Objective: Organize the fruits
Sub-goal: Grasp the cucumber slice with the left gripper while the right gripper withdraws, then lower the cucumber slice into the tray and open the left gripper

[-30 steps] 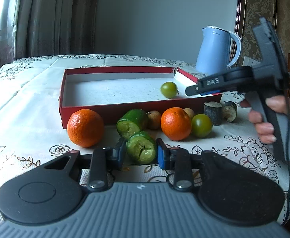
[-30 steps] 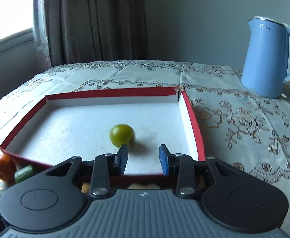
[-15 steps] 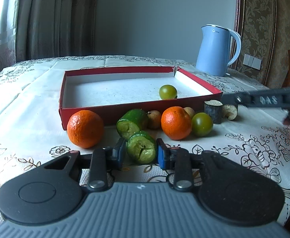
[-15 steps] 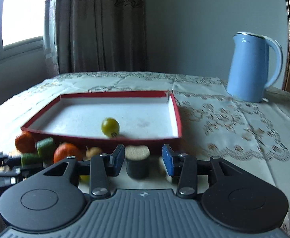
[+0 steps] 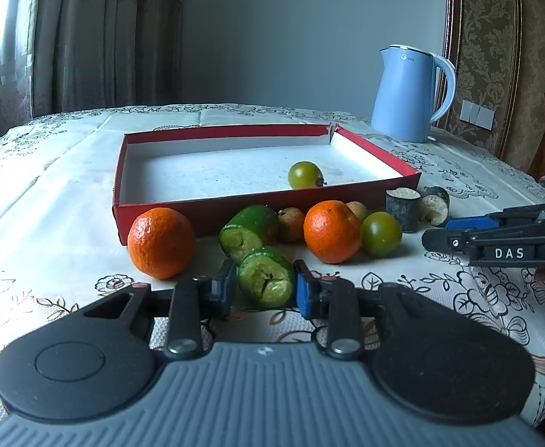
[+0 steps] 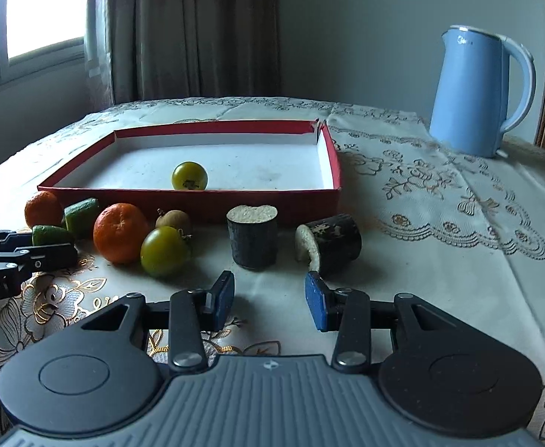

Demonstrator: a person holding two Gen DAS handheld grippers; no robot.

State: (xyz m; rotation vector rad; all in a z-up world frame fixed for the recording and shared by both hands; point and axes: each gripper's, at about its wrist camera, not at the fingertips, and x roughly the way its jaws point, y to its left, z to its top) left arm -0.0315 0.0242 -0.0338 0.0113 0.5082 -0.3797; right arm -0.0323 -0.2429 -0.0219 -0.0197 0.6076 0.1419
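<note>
Left gripper (image 5: pixel 263 288) is sitting low on the bench (image 5: pixel 49 193) with its jaws bracketing the near green fruit piece (image 5: pixel 265 278); the pads are right at its sides, but whether they are actually pressing or just beside it I cannot tell. That piece is lying on its side with the cut face pointing back toward the gripper, so its long axis is running straight ahead, away from the gripper, toward the red box (image 5: pixel 213 219) just beyond. A second green piece (image 5: pixel 249 228) is lying directly ahead and touching or nearly touching the first. Right gripper (image 6: pixel 270 298) is hovering spread wide and holding nothing; the upright dark sugarcane stub (image 6: pixel 253 236) is standing just ahead and slightly left of its centre line, cut end up, and the tipped sugarcane stub (image 6: pixel 328 243) is lying just ahead to the right, near the right pad, its axis running across the jaws. One green tomato (image 6: pixel 189 176) is already lying inside the box; the oranges (image 6: pixel 120 232), another green tomato (image 6: pixel 165 251) and a small brown fruit (image 6: pixel 173 219) are waiting ahead-left of the right gripper, outside the box. Likely next move: the left gripper lifting its piece forward over the near box wall.
</note>
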